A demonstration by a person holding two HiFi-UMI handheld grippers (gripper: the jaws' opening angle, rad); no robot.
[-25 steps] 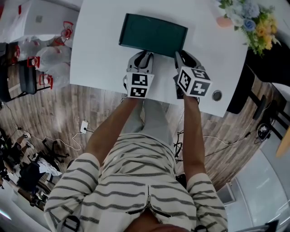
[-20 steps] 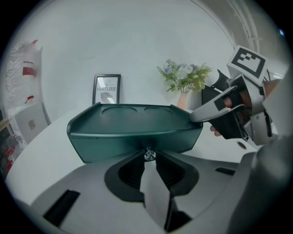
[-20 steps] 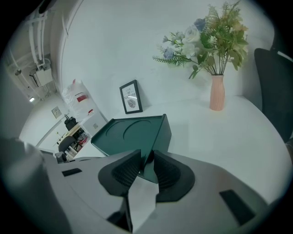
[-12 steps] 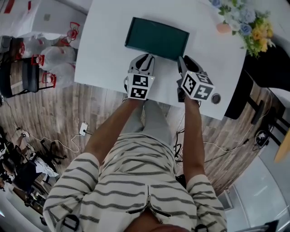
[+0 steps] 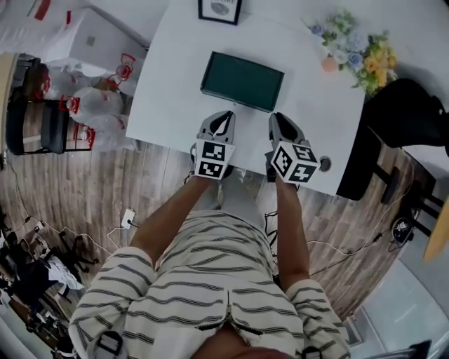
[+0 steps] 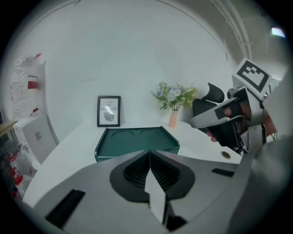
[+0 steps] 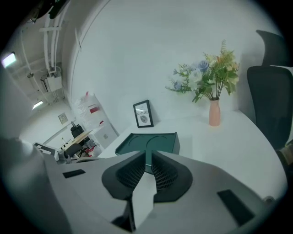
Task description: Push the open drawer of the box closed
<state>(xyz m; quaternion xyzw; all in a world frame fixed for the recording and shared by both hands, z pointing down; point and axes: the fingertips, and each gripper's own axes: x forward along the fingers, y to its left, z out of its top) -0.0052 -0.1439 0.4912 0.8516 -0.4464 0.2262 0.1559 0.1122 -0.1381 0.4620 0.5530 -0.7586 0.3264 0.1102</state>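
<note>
A white table (image 5: 168,84) fills the scene above a wooden floor (image 5: 140,189), and on it lies the dark green box (image 5: 242,80), low and flat, with two round hollows in its top. Beyond the box and to its right is a bunch of flowers (image 5: 351,56) in a pink vase (image 5: 330,64). Straight behind the box a small framed picture (image 5: 219,10) leans upright.

From no view can we make out a drawer front standing proud of the box, so we cannot say how far in it sits.

We judge the main risk to be the box itself. It looks light on a smooth top, and a push on one corner could skew it or slide it toward the framed picture. A tip set too high could also ride over the low rim.

Both forearms reach forward side by side on the near side of the box. The left gripper (image 5: 223,116) and the right gripper (image 5: 278,120) point at its front face, near but apart from it. The left jaws are pressed together on nothing. The right jaws are closing, with only a thin slit left and nothing in it.
</note>
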